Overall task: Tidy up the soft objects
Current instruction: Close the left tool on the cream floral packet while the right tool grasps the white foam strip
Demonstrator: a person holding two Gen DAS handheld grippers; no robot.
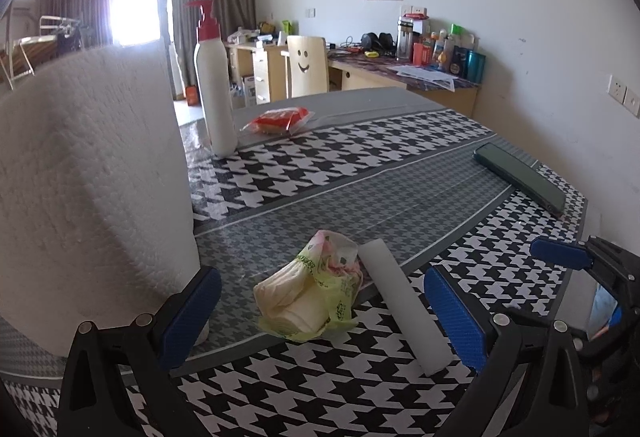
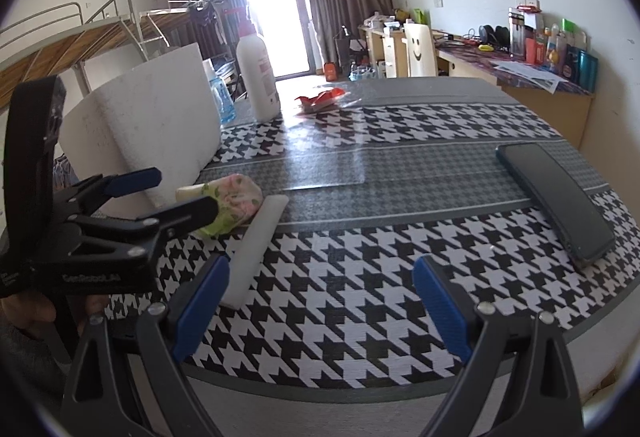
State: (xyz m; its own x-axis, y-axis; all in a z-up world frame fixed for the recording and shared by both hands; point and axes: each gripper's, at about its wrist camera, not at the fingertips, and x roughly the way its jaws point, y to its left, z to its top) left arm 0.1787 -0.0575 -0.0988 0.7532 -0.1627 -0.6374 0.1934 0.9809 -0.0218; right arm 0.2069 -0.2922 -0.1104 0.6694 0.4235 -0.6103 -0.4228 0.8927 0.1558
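A yellow-green floral tissue pack (image 1: 310, 295) lies on the houndstooth tablecloth, just ahead of my open, empty left gripper (image 1: 322, 317). A white foam block (image 1: 404, 307) lies beside it on the right, close to the right finger. A big white paper towel roll (image 1: 88, 193) stands at the left, touching the left finger. My right gripper (image 2: 320, 307) is open and empty over the table's near edge. In the right wrist view the tissue pack (image 2: 234, 207), foam block (image 2: 256, 243), roll (image 2: 148, 135) and left gripper (image 2: 172, 193) show at the left.
A white pump bottle (image 1: 214, 89) and a red snack packet (image 1: 280, 120) stand at the far side. A dark phone (image 1: 520, 177) lies at the right, also in the right wrist view (image 2: 556, 197). A desk and chair stand behind the table.
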